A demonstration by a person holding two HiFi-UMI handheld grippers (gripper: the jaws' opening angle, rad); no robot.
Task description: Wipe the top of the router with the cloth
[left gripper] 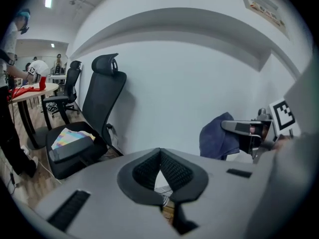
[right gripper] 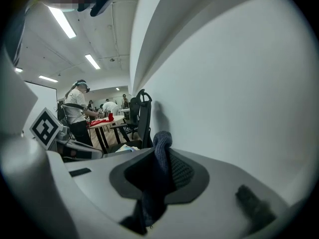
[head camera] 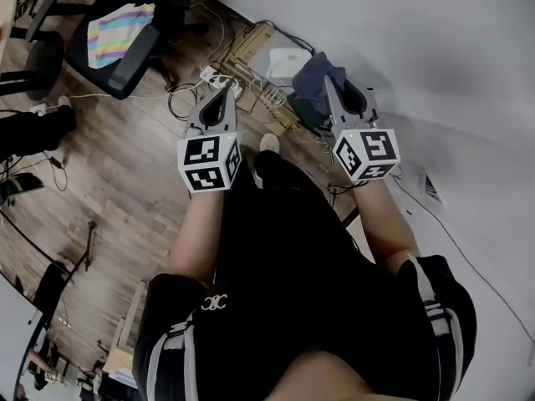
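While right gripper [head camera: 334, 90] fingers clamp cloth [right gripper: 160, 153], left gripper [head camera: 220, 98] fingers together, wood floor [head camera: 125, 190], white wall [head camera: 435, 40]

Hand-held grippers: two, the left hand-held gripper [head camera: 222, 92] and the right hand-held gripper [head camera: 331, 82] | marker cubes: two, left cube [head camera: 209, 162], right cube [head camera: 366, 154] | dark blue cloth [head camera: 308, 80]: one | black office chairs: two, near chair [left gripper: 102, 103], far chair [left gripper: 73, 78] | rainbow-striped towel [head camera: 119, 32]: one | round tabletop [left gripper: 37, 90]: one

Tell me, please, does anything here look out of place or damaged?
Nothing looks spilled or damaged. The one untidy spot is a loose tangle of cables lying on the floor by the wall.
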